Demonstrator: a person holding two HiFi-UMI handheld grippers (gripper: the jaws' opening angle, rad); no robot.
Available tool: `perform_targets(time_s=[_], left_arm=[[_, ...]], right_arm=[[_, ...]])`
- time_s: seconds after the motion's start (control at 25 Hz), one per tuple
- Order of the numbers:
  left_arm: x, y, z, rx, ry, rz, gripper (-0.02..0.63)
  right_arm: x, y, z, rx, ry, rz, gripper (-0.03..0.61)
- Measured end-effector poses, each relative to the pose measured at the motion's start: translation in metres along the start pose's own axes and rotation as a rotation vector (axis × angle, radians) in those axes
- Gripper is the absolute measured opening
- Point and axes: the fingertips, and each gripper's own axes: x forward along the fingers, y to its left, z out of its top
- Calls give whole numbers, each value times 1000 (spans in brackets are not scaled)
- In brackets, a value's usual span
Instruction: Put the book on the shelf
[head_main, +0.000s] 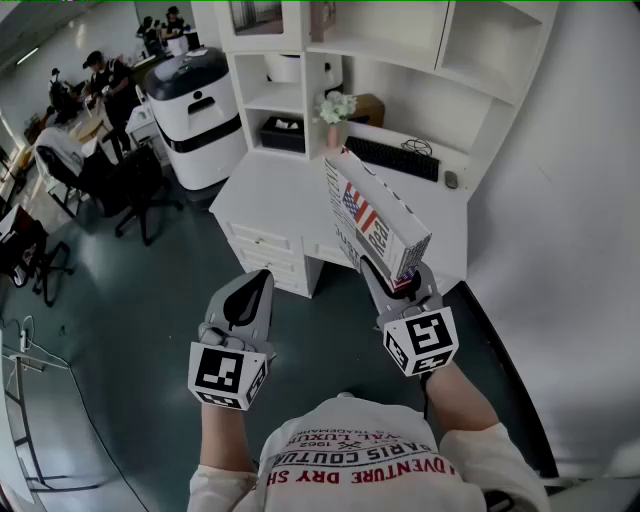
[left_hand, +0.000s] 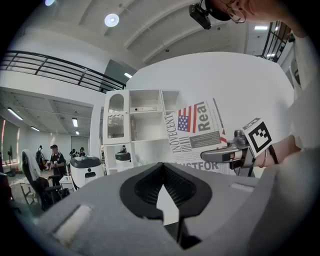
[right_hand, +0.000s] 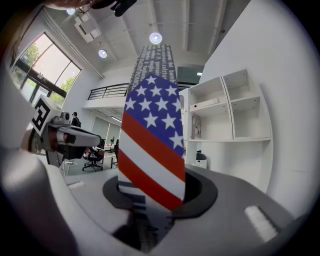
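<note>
A book (head_main: 375, 215) with a US flag on its cover stands up on end from my right gripper (head_main: 385, 275), whose jaws are shut on its lower edge. The right gripper view has the flag-striped spine (right_hand: 152, 145) rising straight out of the jaws. The book hangs in the air in front of the white desk's shelf unit (head_main: 375, 62), apart from it. My left gripper (head_main: 245, 300) hangs beside it to the left, shut and with nothing in it. From the left gripper view, the book (left_hand: 197, 132) and the right gripper (left_hand: 227, 152) are at the right.
The white desk top (head_main: 290, 190) carries a black keyboard (head_main: 392, 158), a mouse (head_main: 452, 180) and a flower vase (head_main: 335, 110). A white and black machine (head_main: 195, 115) stands left of the desk. Office chairs (head_main: 140, 185) and people are at the far left. A white wall (head_main: 580, 250) runs along the right.
</note>
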Motion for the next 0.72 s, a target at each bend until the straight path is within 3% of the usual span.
perform_targets(time_s=[0.72], left_arm=[[-3,17,-26,-38,35,1,5]], right_arm=[[13,9,-17,44,14,-8,156]])
